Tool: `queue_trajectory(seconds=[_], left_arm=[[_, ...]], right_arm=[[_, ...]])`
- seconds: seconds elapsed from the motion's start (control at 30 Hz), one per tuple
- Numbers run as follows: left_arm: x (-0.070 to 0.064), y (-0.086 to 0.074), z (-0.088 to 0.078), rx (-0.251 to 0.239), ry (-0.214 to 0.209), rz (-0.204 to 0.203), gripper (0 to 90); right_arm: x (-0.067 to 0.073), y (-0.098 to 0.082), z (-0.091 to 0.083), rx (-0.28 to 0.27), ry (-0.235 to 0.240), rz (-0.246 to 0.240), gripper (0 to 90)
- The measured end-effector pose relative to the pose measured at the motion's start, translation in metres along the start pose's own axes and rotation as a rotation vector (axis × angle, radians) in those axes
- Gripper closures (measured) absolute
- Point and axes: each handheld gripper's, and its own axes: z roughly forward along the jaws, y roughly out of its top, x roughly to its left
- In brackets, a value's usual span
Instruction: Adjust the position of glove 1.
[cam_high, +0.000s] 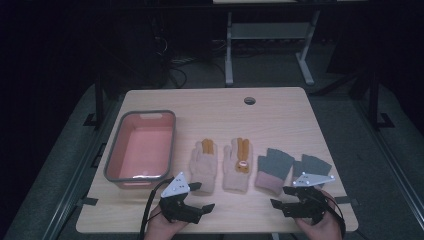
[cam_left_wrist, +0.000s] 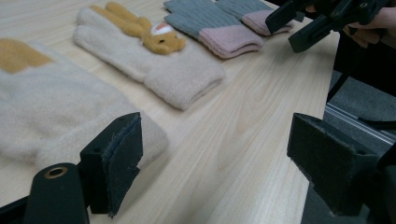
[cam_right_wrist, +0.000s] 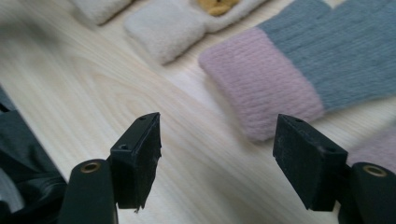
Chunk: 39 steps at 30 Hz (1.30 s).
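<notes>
Your left gripper (cam_high: 204, 196) is spread wide and empty beside the cream glove (cam_high: 202, 167). Your right gripper (cam_high: 280, 196) is spread too, just short of the grey glove (cam_high: 272, 170).

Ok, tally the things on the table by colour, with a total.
Cream gloves: 2
Grey-and-pink gloves: 2
Pink tub: 1
Total: 5

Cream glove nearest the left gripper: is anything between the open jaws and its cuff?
Nothing visible. The left gripper hovers open at the cuff of the cream glove, with bare table between them. The pink tub stands off to its left, the rabbit glove to its right.
</notes>
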Motion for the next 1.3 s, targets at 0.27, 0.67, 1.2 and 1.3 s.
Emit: queue_trajectory(seconds=[0.27, 0.67, 1.2, 1.3], left_arm=[[0.000, -0.002, 0.001, -0.002, -0.010, -0.011, 18.3], [-0.003, -0.001, -0.008, -0.030, -0.006, -0.030, 18.3], [-0.001, -0.001, -0.008, -0.023, 0.008, -0.020, 18.3], [-0.002, -0.001, -0.008, -0.027, 0.011, -0.014, 18.3]], right_arm=[[0.008, 0.003, 0.001, 0.007, 0.005, -0.025, 31.9], [0.017, 0.021, 0.011, 0.062, 0.031, -0.060, 32.9], [0.024, 0.070, 0.021, 0.121, 0.054, -0.170, 34.9], [0.026, 0.081, 0.022, 0.130, 0.051, -0.189, 35.1]])
